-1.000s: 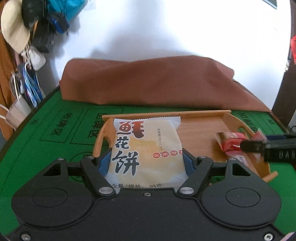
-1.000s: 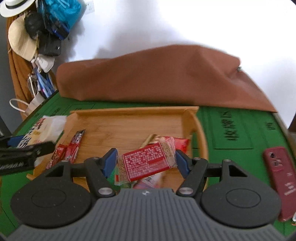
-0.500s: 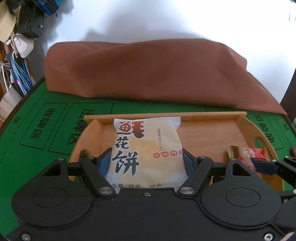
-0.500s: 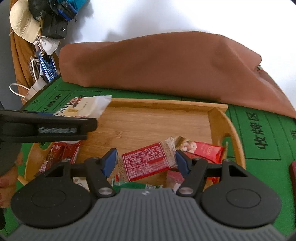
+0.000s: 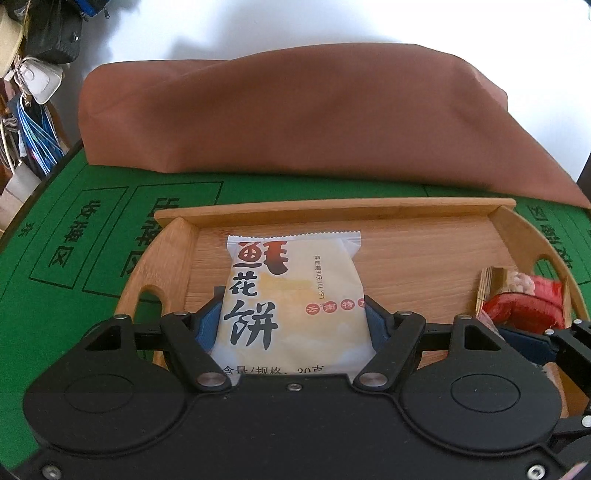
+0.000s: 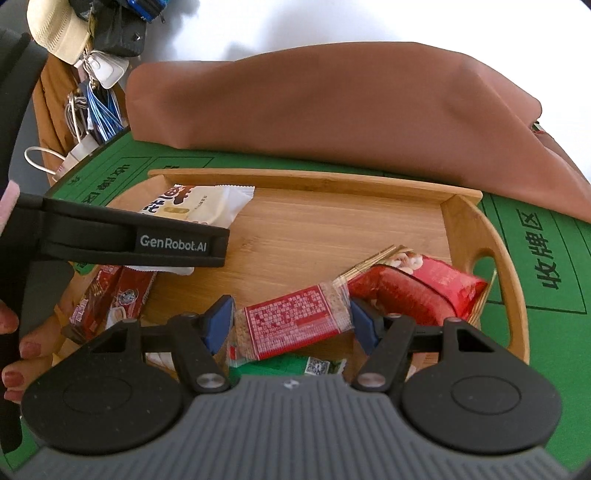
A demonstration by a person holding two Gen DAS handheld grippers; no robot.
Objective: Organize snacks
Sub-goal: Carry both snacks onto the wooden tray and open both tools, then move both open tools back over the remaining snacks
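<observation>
My left gripper is shut on a white flower-cake packet and holds it over the left half of the wooden tray. The same packet shows in the right wrist view. My right gripper is shut on a red-labelled cereal bar, low over the tray's near side. A red snack pouch lies at the tray's right end. Brown-red wafer bars lie at its left end.
The tray sits on a green felt table. A brown cloth-covered bundle lies behind the tray. Bags and a hat hang at far left. A green packet lies under my right gripper.
Both grippers have moved forward and lower over the tray, each still holding its snack. The left gripper now reaches across the tray's left half in the right wrist view.
</observation>
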